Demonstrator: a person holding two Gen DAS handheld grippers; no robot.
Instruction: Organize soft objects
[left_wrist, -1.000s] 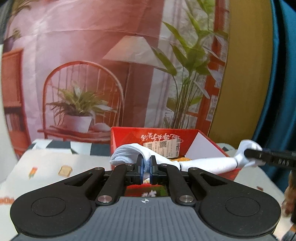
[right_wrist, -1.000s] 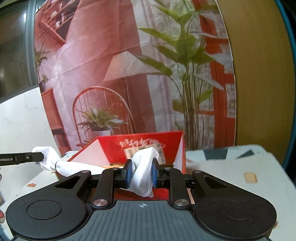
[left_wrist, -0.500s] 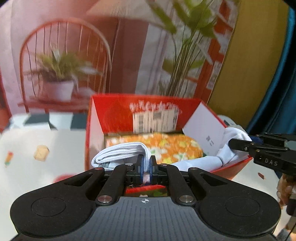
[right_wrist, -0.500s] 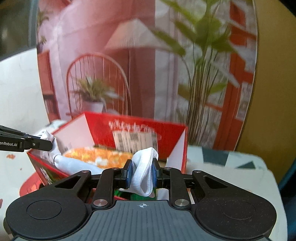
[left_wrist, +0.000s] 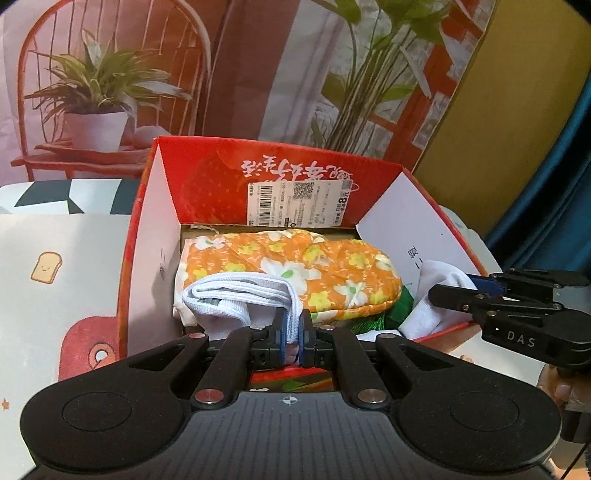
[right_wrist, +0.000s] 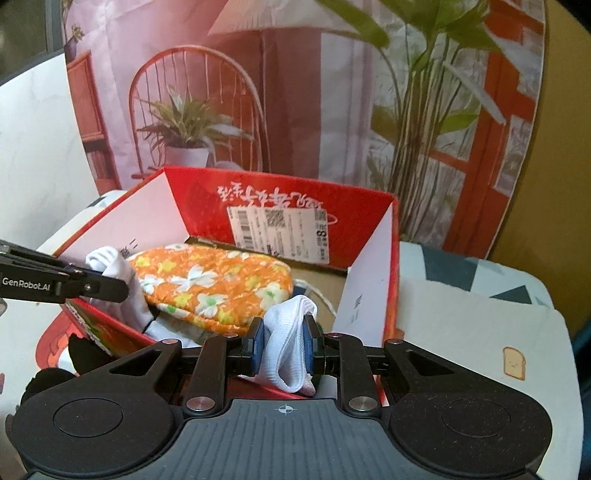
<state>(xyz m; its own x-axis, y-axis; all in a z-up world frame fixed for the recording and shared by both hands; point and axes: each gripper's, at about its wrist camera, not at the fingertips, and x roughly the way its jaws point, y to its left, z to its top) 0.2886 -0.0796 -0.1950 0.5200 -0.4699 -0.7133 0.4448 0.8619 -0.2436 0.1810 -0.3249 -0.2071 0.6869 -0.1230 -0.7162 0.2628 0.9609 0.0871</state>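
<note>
Both grippers hold one white sock stretched between them, over the open red box (left_wrist: 155, 236). The left gripper (left_wrist: 291, 334) is pinched nearly closed on a thin fold of the sock (left_wrist: 240, 291). The right gripper (right_wrist: 284, 345) is clamped on a thicker bunch of it, jaws only narrowly apart.

The sock's middle sags into the box, just ahead of both grippers, and lies against the orange flowered pouch (left_wrist: 295, 273) already inside. Something green (left_wrist: 395, 306) shows below the pouch, toward the right gripper; can't make out what it is.

Step in hand, as I read it: laying the sock into the box.

To do it well:
- lower both ends evenly, so that neither drapes over the near wall;
- set it in the strip just ahead of the pouch, not piled on top;
- let go only once the cloth rests on the contents;
- lift the jaws clear without snagging the knit.
</note>
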